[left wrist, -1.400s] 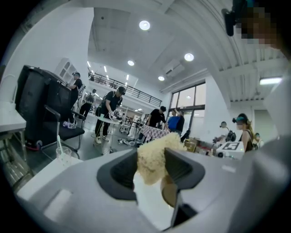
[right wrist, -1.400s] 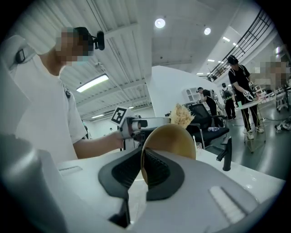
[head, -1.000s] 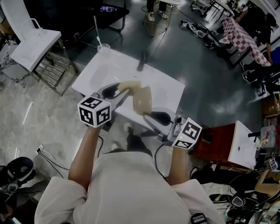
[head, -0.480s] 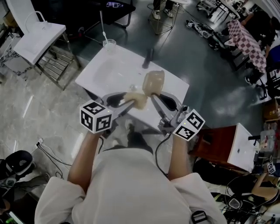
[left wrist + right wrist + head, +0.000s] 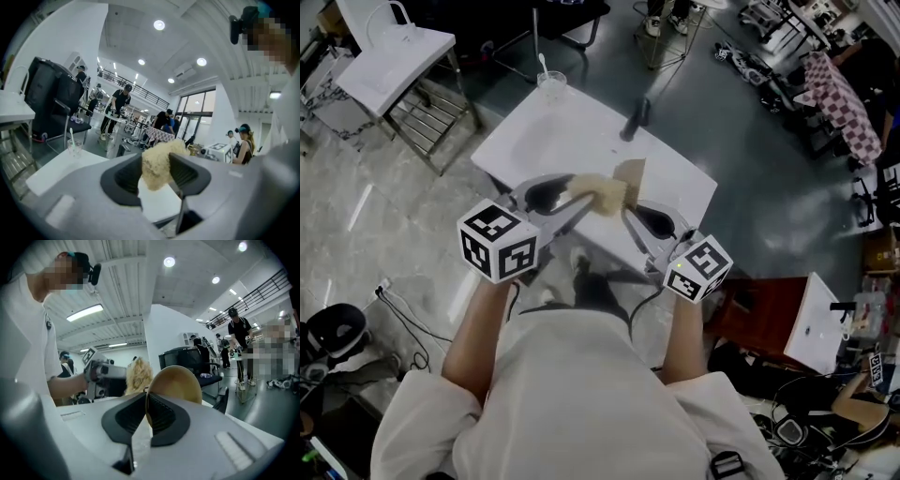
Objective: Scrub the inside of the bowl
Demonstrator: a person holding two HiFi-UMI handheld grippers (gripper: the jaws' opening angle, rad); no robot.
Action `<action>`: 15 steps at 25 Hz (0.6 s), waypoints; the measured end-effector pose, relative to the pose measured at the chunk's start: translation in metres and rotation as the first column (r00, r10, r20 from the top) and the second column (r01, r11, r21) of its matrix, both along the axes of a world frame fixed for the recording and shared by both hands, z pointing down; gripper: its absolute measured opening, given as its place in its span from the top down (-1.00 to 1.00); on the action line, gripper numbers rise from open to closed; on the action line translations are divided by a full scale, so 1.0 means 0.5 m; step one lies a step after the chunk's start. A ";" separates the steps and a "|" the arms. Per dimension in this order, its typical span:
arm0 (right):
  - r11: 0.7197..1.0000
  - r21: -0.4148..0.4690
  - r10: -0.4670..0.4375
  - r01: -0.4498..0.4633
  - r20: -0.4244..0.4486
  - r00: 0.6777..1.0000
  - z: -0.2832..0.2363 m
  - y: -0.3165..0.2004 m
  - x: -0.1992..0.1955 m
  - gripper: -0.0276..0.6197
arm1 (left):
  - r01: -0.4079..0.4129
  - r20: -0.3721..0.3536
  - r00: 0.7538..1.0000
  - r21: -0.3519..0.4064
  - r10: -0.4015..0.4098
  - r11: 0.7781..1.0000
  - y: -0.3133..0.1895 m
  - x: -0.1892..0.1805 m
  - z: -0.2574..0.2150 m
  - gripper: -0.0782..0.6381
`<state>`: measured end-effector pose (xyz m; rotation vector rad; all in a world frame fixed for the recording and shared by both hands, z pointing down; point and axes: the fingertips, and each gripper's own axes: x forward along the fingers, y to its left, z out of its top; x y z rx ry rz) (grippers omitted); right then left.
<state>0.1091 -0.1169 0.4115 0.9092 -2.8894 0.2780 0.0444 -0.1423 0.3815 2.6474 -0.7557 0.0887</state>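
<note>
Above the near half of a white rectangular table [image 5: 567, 131], the person holds both tools close together. The left gripper [image 5: 570, 195] [image 5: 156, 177] has its jaws pinched on a pale yellow fibrous scrub pad [image 5: 600, 190] [image 5: 158, 158]. The pad fills the gap between the dark ribbed pads and bulges out past their tips. The right gripper [image 5: 628, 208] [image 5: 146, 404] has its jaws pressed nearly together on the thin rim of a tan round bowl [image 5: 631, 175] [image 5: 177, 379], which stands on edge in the air, off the tabletop.

In the head view the scrub pad meets the bowl's left edge. In the right gripper view its fuzzy top [image 5: 138, 375] shows just behind that edge, with the left gripper [image 5: 101, 373] beyond it (whether the pad presses on the inner wall I cannot tell).

The table's near edge runs beneath the two grippers. Its far half shows bare white top between the bowl and the things at the rim. A clear plastic cup with a white stick in it [image 5: 550, 84] stands at the far left corner, and a dark upright cylinder [image 5: 636, 119] stands at the far edge. Both are well apart from the bowl. Grey floor surrounds the table on the far and right sides. A white chair [image 5: 394, 52] stands apart to the left.
</note>
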 end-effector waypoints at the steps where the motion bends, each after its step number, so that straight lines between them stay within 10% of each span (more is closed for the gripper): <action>1: 1.000 0.000 -0.023 0.023 -0.028 0.999 0.007 0.007 -0.013 0.86 | 0.003 0.002 1.000 0.016 -0.003 1.000 -0.006 -0.002 -0.011 0.27; 15: 0.975 0.024 -0.220 0.220 0.012 0.975 -0.024 0.088 -0.063 0.84 | 0.105 0.027 0.994 0.056 -0.107 0.993 -0.107 -0.024 -0.009 0.27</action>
